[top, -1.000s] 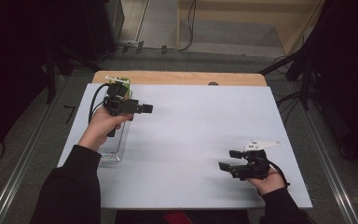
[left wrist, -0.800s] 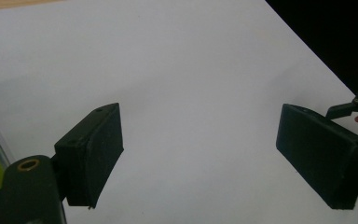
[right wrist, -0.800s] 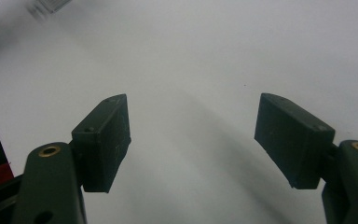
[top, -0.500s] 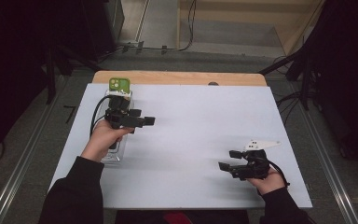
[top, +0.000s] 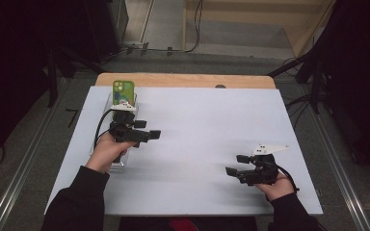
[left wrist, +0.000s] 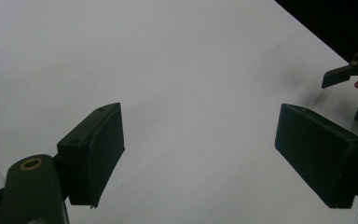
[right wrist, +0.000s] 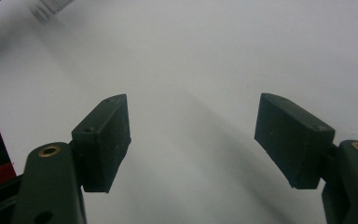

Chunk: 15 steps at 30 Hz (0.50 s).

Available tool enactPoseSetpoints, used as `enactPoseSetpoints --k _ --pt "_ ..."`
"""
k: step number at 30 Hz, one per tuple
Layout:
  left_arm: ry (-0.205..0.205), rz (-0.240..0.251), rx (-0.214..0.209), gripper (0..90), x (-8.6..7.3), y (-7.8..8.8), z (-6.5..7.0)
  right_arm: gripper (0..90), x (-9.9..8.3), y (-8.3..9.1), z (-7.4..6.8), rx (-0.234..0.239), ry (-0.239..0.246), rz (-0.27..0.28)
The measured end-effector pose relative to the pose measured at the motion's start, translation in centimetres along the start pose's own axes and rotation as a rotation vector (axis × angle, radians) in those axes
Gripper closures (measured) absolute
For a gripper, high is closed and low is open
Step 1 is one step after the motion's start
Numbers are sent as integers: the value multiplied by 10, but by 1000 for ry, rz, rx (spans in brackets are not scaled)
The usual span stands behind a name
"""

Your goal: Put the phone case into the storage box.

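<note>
A green phone (top: 124, 91) stands upright at the far left of the white table top (top: 202, 120), at the far end of a clear rack (top: 117, 161). My left gripper (top: 149, 130) hovers just in front of the phone, pointing right, open with nothing between its jaws. In the left gripper view my left gripper (left wrist: 200, 154) has bare white table between its wide-apart jaws. My right gripper (top: 235, 164) rests near the front right, pointing left, also open and empty. In the right gripper view my right gripper (right wrist: 193, 140) frames bare table.
The clear rack runs along the table's left side under my left hand; a clear piece of it (right wrist: 51, 7) sits far off. The right gripper's jaws (left wrist: 349, 74) lie far across the table. A wooden strip (top: 183, 80) borders the far edge.
My left gripper has drawn back from the phone toward the near side and lowered a little, leaving the phone standing uncovered. The right gripper has stayed put.
</note>
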<state>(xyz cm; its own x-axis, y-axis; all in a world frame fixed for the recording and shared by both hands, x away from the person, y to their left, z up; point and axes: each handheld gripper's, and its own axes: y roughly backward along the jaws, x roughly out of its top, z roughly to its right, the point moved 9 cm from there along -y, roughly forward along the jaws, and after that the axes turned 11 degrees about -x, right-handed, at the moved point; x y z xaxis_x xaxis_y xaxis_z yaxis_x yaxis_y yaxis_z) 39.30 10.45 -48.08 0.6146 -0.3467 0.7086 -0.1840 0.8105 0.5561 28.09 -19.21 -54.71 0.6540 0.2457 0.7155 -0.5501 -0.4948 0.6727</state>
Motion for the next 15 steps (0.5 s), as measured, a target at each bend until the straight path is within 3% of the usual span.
enactPoseSetpoints --k 15 --pt "-65 27 -10 160 -26 10 17 249 0 1 1 0 -2 -3"
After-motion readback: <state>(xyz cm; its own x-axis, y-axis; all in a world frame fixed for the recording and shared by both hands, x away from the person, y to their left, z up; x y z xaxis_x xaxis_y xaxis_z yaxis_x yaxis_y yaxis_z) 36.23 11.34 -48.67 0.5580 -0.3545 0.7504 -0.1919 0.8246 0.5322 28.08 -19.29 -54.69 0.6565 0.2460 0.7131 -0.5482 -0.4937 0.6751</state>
